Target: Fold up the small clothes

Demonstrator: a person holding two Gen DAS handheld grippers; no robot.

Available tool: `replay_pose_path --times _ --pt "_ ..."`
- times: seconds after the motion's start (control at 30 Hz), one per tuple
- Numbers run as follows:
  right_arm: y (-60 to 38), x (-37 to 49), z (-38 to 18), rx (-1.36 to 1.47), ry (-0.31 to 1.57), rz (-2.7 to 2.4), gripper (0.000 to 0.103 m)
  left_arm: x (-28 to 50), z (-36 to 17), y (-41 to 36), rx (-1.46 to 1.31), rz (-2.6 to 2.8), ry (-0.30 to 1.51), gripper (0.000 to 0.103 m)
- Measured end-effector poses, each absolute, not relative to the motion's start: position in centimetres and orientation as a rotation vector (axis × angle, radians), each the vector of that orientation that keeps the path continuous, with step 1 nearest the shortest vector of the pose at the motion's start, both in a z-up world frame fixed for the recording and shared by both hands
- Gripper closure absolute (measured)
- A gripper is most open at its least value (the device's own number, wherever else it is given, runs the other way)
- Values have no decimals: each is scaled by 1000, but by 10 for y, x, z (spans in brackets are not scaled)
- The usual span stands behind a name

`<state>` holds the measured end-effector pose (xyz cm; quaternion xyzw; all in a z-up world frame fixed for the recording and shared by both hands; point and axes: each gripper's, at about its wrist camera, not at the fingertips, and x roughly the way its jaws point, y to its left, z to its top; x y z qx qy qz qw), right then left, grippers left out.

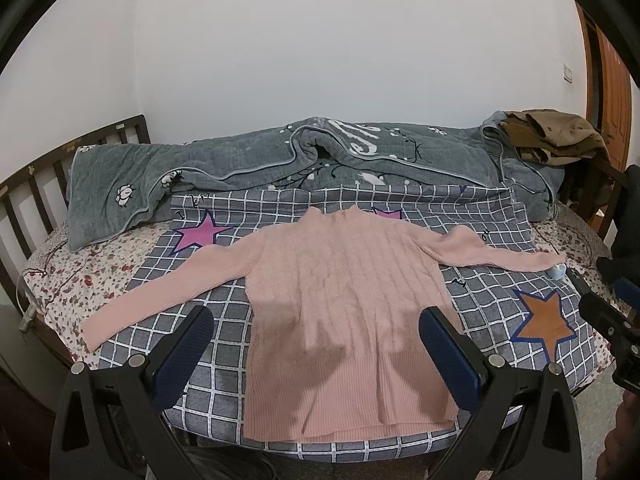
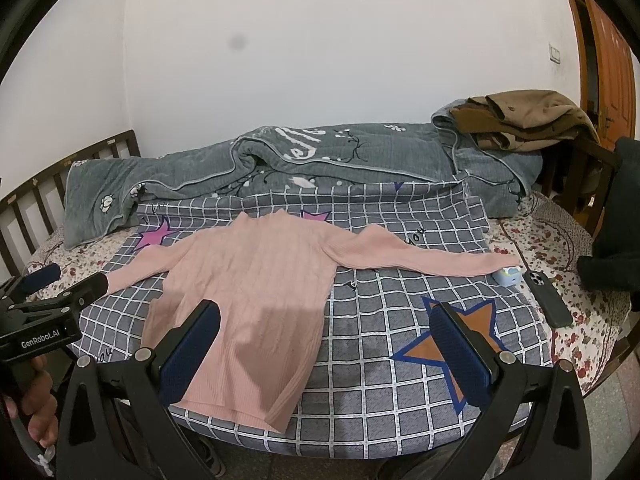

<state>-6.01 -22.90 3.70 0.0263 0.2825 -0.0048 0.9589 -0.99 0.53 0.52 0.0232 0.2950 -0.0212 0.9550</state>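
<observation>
Bed (image 1: 60, 276), wooden slatted headboard at the left, covered by a floral sheet. A grey checked cover (image 1: 224, 316) with star motifs lies over the sheet and carries the garment. Along the wall side, a crumpled grey quilt (image 1: 248, 152) runs the width of the bed; at its right end sits a heap of brown clothing (image 1: 556, 132).

Pink cable-knit sweater (image 1: 344, 304), the task's garment: spread flat and unfolded at the middle of the checked cover, collar toward the quilt, hem at the near edge of the bed, both sleeves stretched outward. The right sleeve ends just beside a small pale blue case (image 2: 506, 275); a dark phone (image 2: 548, 300) lies face down near that case, on the floral sheet.

Left claw (image 1: 316, 352): fingers spread wide, holding nothing, framing the lower body of the sweater from above the near edge; whether the pads touch the knit cannot be told. Seen from the right wrist view, this claw appears at the far left, gripped by a hand (image 2: 36, 412).

Right claw (image 2: 326, 354): fingers likewise spread wide and holding nothing, the left finger (image 2: 192, 352) over the sweater's hem area, the right finger over the orange star (image 2: 452, 344) on the cover.
</observation>
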Motion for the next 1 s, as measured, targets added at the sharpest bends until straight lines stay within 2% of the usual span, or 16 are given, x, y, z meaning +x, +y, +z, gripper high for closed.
replay_pose_path --times 1.0 --pt "-229 -66 30 39 514 41 0 -12 -1 9 43 -104 525 0"
